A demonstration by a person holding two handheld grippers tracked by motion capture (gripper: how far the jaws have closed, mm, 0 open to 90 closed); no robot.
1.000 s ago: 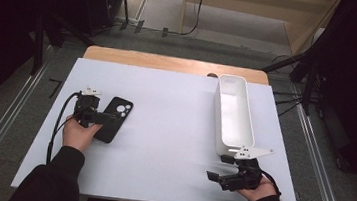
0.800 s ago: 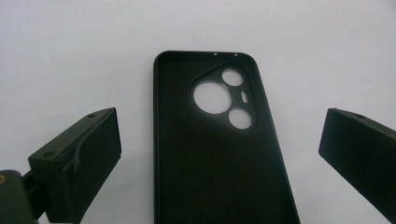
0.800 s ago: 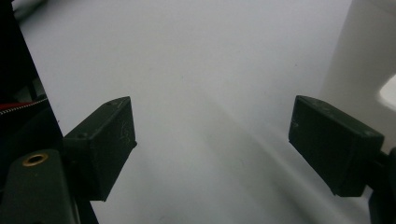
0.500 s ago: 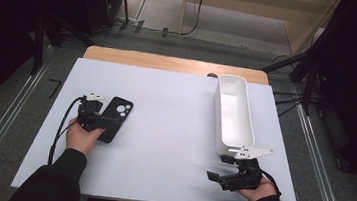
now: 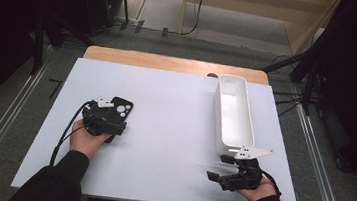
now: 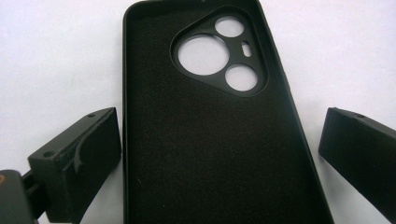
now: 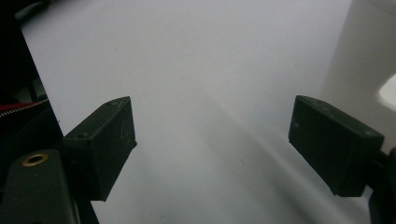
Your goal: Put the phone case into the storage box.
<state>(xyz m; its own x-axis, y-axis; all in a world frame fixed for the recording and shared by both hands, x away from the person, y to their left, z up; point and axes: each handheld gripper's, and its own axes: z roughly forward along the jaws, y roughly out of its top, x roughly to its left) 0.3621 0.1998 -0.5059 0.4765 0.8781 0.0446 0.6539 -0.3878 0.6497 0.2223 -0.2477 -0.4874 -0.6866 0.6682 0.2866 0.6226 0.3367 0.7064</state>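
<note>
With our left gripper [image 6: 219, 154] released astride the phone case [image 6: 205, 135], we should centre, then pinch its three- and nine-o'clock edges evenly.

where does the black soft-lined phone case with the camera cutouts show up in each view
High view: the black phone case lies left of centre on the white table, under the left gripper.
Left gripper view: it lies in the middle, between the open jaws.
Right gripper view: not in it.
Shared landmark: the white table surface, also.
</note>
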